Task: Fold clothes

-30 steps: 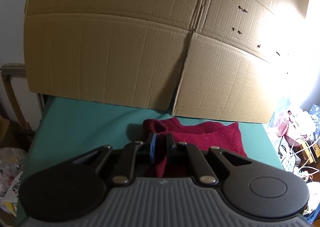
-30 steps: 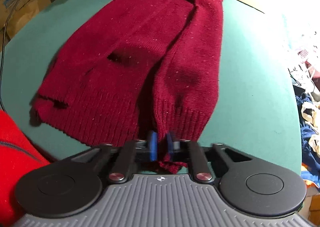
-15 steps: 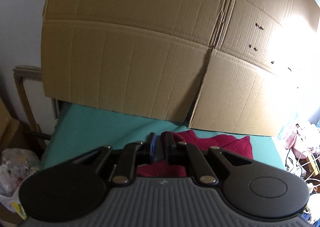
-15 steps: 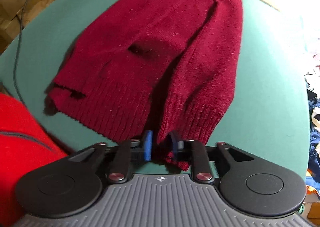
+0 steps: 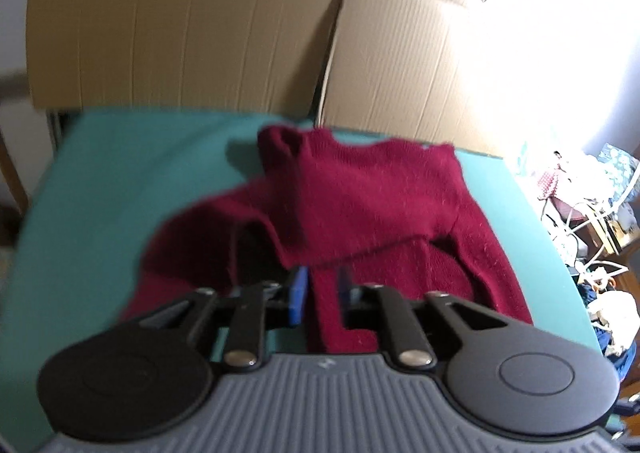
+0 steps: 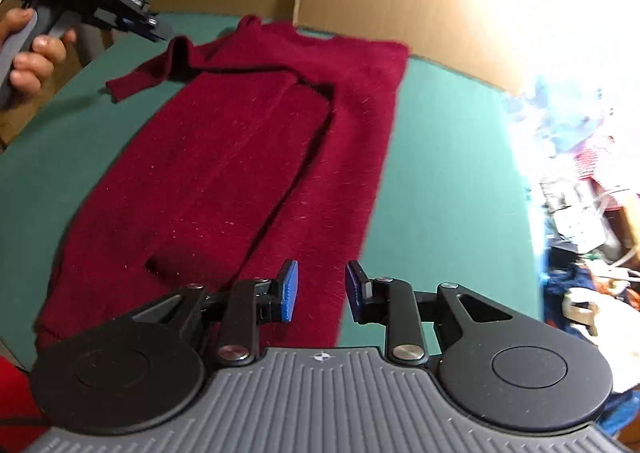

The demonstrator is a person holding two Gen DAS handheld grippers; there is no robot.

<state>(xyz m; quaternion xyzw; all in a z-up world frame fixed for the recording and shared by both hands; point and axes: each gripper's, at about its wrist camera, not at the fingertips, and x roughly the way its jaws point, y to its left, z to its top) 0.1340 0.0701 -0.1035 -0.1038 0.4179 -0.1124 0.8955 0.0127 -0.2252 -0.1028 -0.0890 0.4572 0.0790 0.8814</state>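
I see a dark red knit sweater [image 6: 240,157] lying flat on the green tabletop [image 6: 440,173], sides folded inward, neck toward twelve o'clock, one sleeve trailing toward ten o'clock.
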